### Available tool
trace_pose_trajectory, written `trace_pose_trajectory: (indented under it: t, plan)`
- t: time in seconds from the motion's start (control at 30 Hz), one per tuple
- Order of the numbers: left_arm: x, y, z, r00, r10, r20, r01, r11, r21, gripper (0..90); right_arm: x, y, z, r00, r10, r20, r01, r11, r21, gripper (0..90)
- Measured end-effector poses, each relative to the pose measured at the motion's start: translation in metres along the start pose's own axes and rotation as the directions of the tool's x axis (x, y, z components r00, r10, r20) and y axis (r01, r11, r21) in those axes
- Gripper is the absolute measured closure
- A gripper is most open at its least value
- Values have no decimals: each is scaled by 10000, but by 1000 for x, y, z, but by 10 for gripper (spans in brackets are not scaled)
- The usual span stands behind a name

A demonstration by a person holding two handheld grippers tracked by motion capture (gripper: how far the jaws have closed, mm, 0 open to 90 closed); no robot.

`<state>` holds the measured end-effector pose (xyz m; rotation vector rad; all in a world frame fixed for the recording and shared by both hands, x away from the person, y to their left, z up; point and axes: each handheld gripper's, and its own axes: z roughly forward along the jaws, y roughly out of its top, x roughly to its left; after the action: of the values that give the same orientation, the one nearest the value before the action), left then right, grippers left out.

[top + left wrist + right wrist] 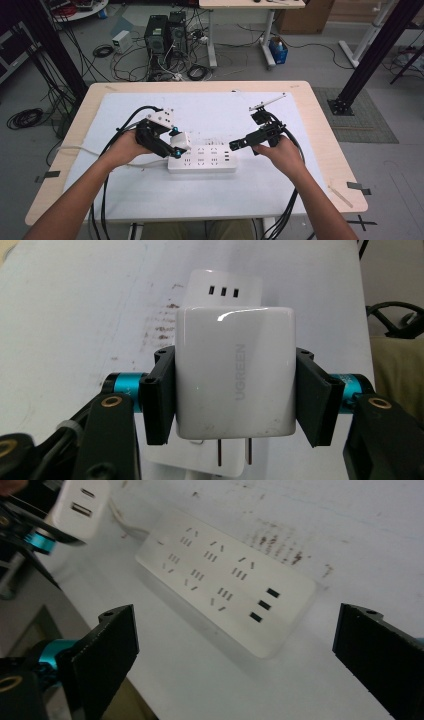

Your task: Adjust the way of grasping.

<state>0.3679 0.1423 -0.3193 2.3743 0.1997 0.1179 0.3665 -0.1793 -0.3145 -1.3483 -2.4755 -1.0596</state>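
A white UGREEN charger block (234,372) sits squeezed between the jaws of my left gripper (176,142), its two metal prongs pointing down over the left end of a white power strip (202,158). The same charger (80,507) appears at the top left of the right gripper view, still a little above the strip (225,580). My right gripper (236,145) hovers by the strip's right end, jaws wide apart with nothing between them. The strip has several socket groups and three USB ports (264,604).
The strip lies on a white mat (210,112) that covers a wooden table (320,120). The strip's white cord (80,148) runs off to the left. Black cables trail from both grippers toward the table's near edge. Dark smudges mark the mat beyond the strip.
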Motion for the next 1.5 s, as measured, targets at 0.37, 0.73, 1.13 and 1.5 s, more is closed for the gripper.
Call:
trace_pose_trajectory:
  t: [0.37, 0.73, 1.13, 1.5]
  plan:
    - [-2, 19, 18, 9990, 363, 263, -363, 9993, -11, 422, 0, 5, 15, 9740, 1736, -1455, -1753, 9845, 10, 43]
    - [-7, 34, 32, 9967, 773, 236, -776, 9969, 120, 422, 4, 11, 31, 9461, 2278, -2303, -2315, 9728, 108, 158]
    - [-11, 41, 38, 9953, 956, 154, -957, 9954, 54, 421, 13, 19, 51, 9177, 2680, -2932, -2622, 9632, 597, 160]
    - [-14, 44, 39, 9939, 1100, 82, -1100, 9939, -63, 421, 14, 19, 60, 8882, 2919, -3548, -2891, 9553, 622, 289]
